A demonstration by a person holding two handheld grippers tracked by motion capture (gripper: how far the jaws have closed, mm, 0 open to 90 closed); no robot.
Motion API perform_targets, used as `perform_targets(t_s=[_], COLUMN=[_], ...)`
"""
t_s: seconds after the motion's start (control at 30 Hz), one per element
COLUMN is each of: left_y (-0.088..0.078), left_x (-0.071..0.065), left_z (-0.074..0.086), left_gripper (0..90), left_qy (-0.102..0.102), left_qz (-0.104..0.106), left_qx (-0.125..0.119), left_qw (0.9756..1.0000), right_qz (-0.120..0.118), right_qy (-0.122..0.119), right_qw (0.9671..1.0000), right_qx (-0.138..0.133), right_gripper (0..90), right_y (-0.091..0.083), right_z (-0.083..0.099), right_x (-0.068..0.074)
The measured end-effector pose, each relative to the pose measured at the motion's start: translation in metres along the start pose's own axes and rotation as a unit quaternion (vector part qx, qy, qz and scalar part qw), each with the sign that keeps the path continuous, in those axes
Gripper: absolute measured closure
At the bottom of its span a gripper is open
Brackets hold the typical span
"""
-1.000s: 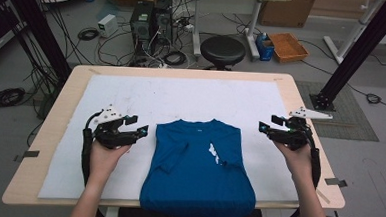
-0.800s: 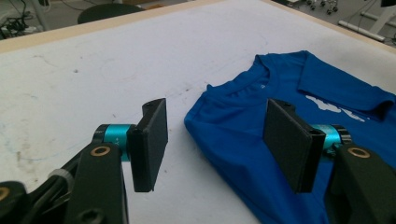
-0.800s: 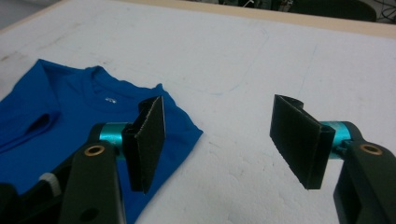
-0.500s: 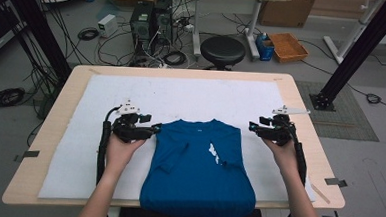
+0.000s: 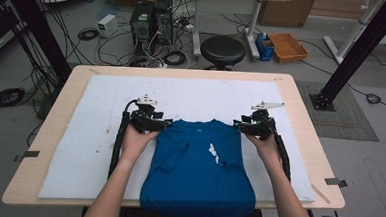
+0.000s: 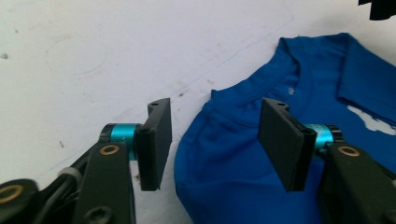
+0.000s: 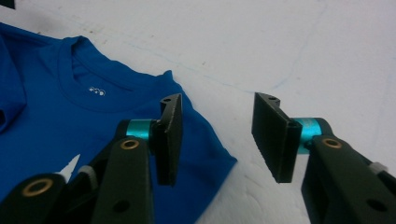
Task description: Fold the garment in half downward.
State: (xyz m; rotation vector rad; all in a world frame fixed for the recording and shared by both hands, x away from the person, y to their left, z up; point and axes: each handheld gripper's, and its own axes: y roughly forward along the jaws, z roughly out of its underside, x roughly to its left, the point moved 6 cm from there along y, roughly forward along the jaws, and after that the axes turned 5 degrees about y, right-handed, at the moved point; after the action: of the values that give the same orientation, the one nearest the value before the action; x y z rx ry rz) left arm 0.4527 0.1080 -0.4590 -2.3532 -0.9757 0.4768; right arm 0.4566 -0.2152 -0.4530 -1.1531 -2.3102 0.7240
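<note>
A blue T-shirt (image 5: pixel 198 169) with a small white print lies folded on the white mat (image 5: pixel 79 147), collar toward the far side, its hem hanging over the table's near edge. My left gripper (image 5: pixel 166 122) is at its left shoulder corner and my right gripper (image 5: pixel 237 124) at its right shoulder corner. In the left gripper view the jaws (image 6: pixel 215 103) stand apart over the shoulder edge of the shirt (image 6: pixel 243 154). In the right gripper view the jaws (image 7: pixel 218 99) straddle the corner of the shirt (image 7: pixel 70 130). Both pairs have just been closing, with cloth between them but not pinched.
The wooden table (image 5: pixel 301 104) carries the mat, with bare mat to either side of the shirt and behind it. On the floor beyond stand a black stool (image 5: pixel 222 50), a computer tower (image 5: pixel 141 23), loose cables and an orange box (image 5: pixel 287 46).
Both hands have moved inward from the mat's sides to the shirt's shoulder corners and come lower. The shirt has not moved.
</note>
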Motion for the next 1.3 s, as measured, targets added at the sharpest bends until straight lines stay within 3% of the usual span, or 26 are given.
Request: perform_targets(t_s=[0.03,0.13,0.3,0.37,0.53,0.7,0.83,0.93,1.0,1.07,1.1,1.17,1.23,1.3], left_y=[0.005,0.010,0.022,0.024,0.029,0.032,0.032,0.031,0.030,0.031,0.031,0.032,0.032,0.032], left_x=[0.003,0.004,0.003,0.002,0.004,0.002,0.002,0.003,0.002,0.002,0.002,0.002,0.000,-0.002], left_z=[0.003,0.003,-0.002,-0.002,0.002,0.004,0.003,0.003,0.002,0.002,0.003,0.003,0.003,0.003], left_gripper=[46.3,49.2,53.1,53.0,55.9,63.2,68.8,73.6,72.8,59.6,59.3,60.4,67.5,70.7], left_qy=[-0.009,-0.010,0.009,0.010,0.010,0.026,0.038,0.042,0.043,0.037,0.036,0.044,0.050,0.057], left_qz=[-0.001,0.001,0.002,0.002,-0.001,-0.009,-0.027,-0.029,-0.026,-0.032,-0.031,-0.038,-0.031,-0.035], left_qx=[0.009,0.013,0.050,0.053,0.067,0.079,0.084,0.084,0.079,0.079,0.084,0.086,0.089,0.091], left_qw=[0.9999,0.9999,0.9987,0.9985,0.9977,0.9965,0.9954,0.9952,0.9956,0.9957,0.9953,0.9946,0.9943,0.9936], right_qz=[0.000,0.006,0.008,0.010,0.010,0.011,0.007,0.004,0.005,0.003,0.003,0.002,0.005,0.007], right_qy=[-0.007,-0.014,-0.020,-0.022,-0.021,-0.024,-0.029,-0.039,-0.040,-0.032,-0.033,-0.031,-0.037,-0.041], right_qw=[0.9999,0.9996,0.9988,0.9985,0.9983,0.9976,0.9973,0.9969,0.9970,0.9977,0.9977,0.9974,0.9968,0.9965], right_qx=[0.012,0.024,0.044,0.049,0.054,0.064,0.067,0.068,0.067,0.059,0.059,0.066,0.071,0.072], right_gripper=[57.0,59.4,61.6,63.2,66.4,68.6,77.3,81.5,78.6,74.5,72.9,70.7,70.9,74.3], right_y=[0.009,0.022,0.038,0.042,0.048,0.053,0.055,0.056,0.054,0.053,0.054,0.056,0.057,0.056], right_z=[-0.002,-0.005,-0.005,-0.005,-0.005,-0.002,-0.001,-0.001,-0.002,-0.003,-0.004,-0.003,-0.001,-0.001], right_x=[0.003,0.007,0.011,0.013,0.013,0.013,0.014,0.016,0.016,0.016,0.016,0.016,0.017,0.018])
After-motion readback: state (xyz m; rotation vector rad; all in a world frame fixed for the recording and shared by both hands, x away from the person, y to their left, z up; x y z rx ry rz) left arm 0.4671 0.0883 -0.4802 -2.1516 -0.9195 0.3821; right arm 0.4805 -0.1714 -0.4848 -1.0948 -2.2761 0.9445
